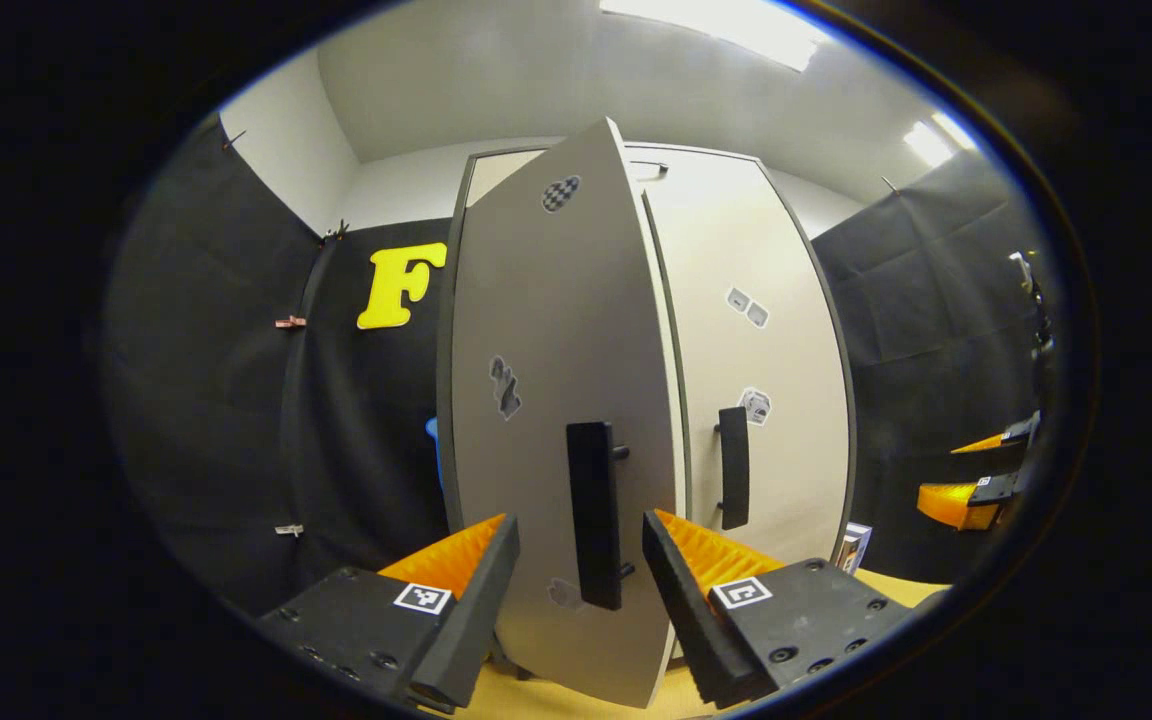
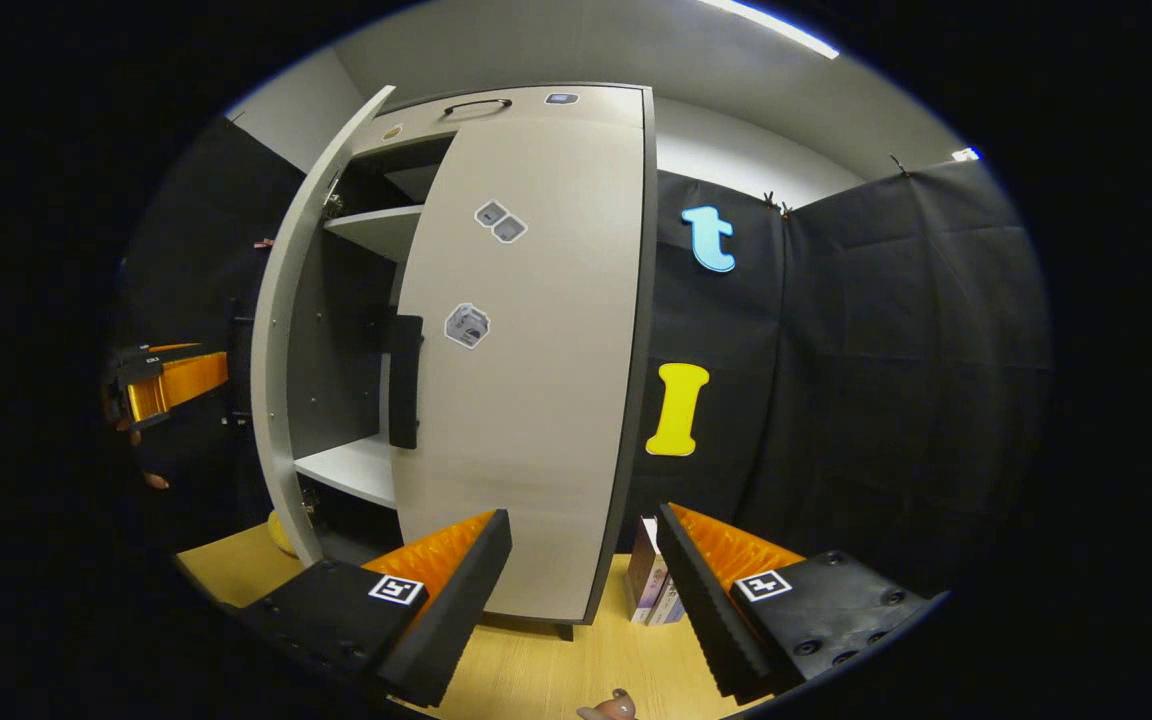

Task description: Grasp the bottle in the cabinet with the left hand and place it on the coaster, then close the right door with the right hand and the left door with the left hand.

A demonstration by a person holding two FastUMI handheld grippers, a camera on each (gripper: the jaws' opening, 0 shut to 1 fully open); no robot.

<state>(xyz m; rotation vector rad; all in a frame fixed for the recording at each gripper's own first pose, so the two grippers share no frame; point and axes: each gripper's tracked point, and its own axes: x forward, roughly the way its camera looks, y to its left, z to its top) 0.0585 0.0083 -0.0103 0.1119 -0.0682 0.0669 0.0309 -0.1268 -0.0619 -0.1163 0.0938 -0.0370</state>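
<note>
The booth is hung with black cloth, and a pale wooden tabletop (image 2: 536,660) carries the tall grey two-door cabinet (image 2: 596,110). Its grey right door (image 1: 766,350) lies flush and shut. Its grey left door (image 1: 556,400) stands ajar, swung out toward me, free edge forward. The left door's black vertical bar handle (image 1: 594,515) stands upright directly ahead of my left hand-held gripper (image 1: 581,590), between its fingers, which are spread wide and hold nothing. I cannot tell whether they touch the door. My right hand-held gripper (image 2: 586,590) is likewise spread wide and empty, facing the right door's lower edge, with some books (image 2: 651,585) just beside the cabinet. I judge the left hand nearer the open door; the remaining step is pushing it closed.
</note>
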